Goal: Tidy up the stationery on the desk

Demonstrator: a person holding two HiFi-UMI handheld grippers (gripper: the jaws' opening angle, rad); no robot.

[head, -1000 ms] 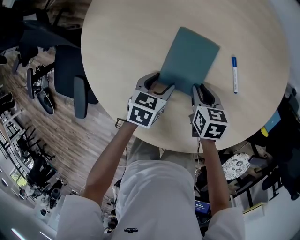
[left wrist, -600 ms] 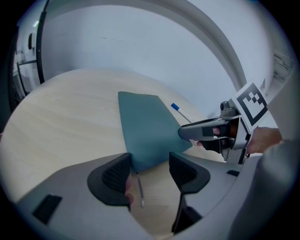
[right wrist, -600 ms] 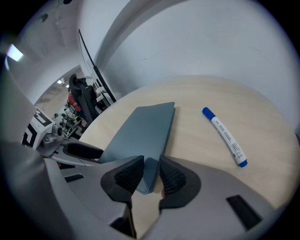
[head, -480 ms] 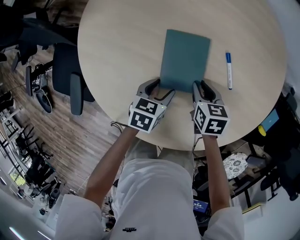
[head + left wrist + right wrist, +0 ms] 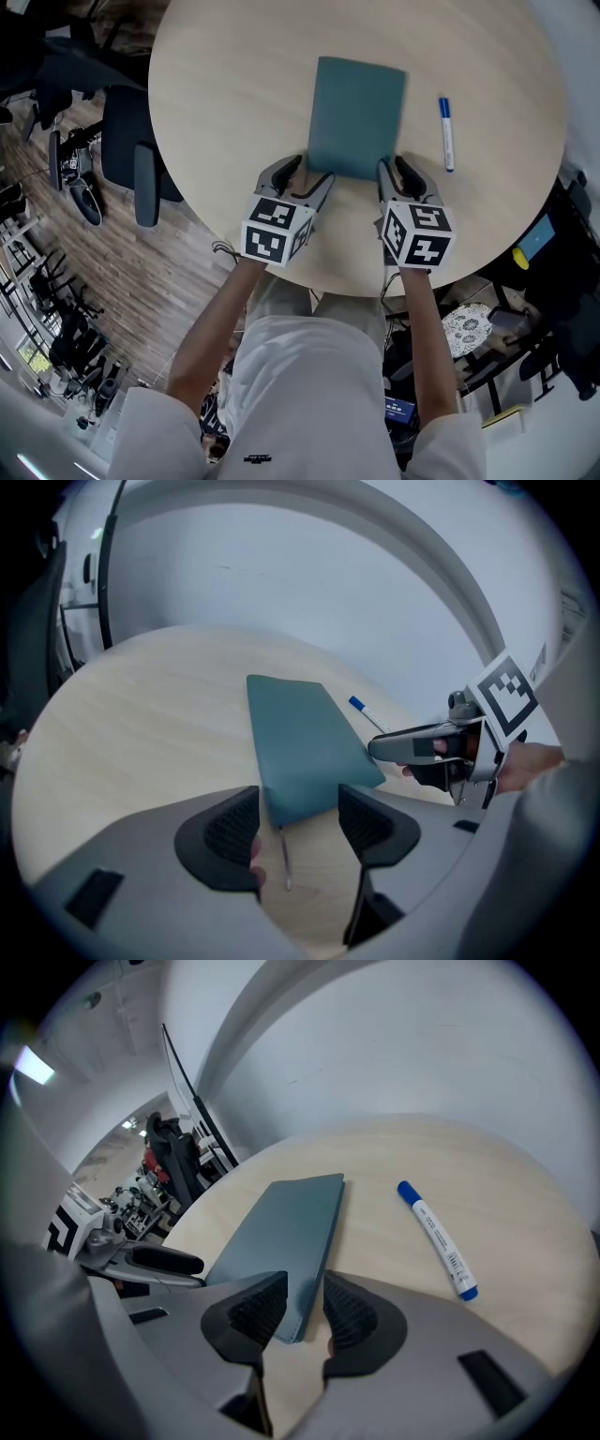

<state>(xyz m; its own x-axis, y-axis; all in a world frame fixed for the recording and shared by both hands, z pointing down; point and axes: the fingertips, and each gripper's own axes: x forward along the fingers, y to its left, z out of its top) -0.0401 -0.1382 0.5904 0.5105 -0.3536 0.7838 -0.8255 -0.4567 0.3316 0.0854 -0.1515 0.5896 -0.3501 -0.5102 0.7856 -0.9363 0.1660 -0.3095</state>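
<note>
A teal notebook point(image 5: 356, 117) lies flat on the round wooden desk point(image 5: 234, 103), its long edges parallel to a blue-capped white marker point(image 5: 445, 134) on its right. My left gripper point(image 5: 302, 180) stands open at the notebook's near left corner, and that corner point(image 5: 298, 803) sits between the jaws without being pinched. A thin strap point(image 5: 284, 860) trails from the corner. My right gripper point(image 5: 398, 174) is at the near right corner, with its jaws drawn in on the notebook's edge point(image 5: 298, 1312). The marker point(image 5: 437, 1237) lies apart, to the right.
The desk's rim point(image 5: 328, 286) curves just under both grippers. Dark office chairs point(image 5: 131, 150) stand on the wood floor to the left. Clutter and a blue object point(image 5: 539, 239) sit below the desk's right side.
The notebook has turned from tilted to square with the marker and slid slightly left. Both grippers stayed at its near corners and moved with it.
</note>
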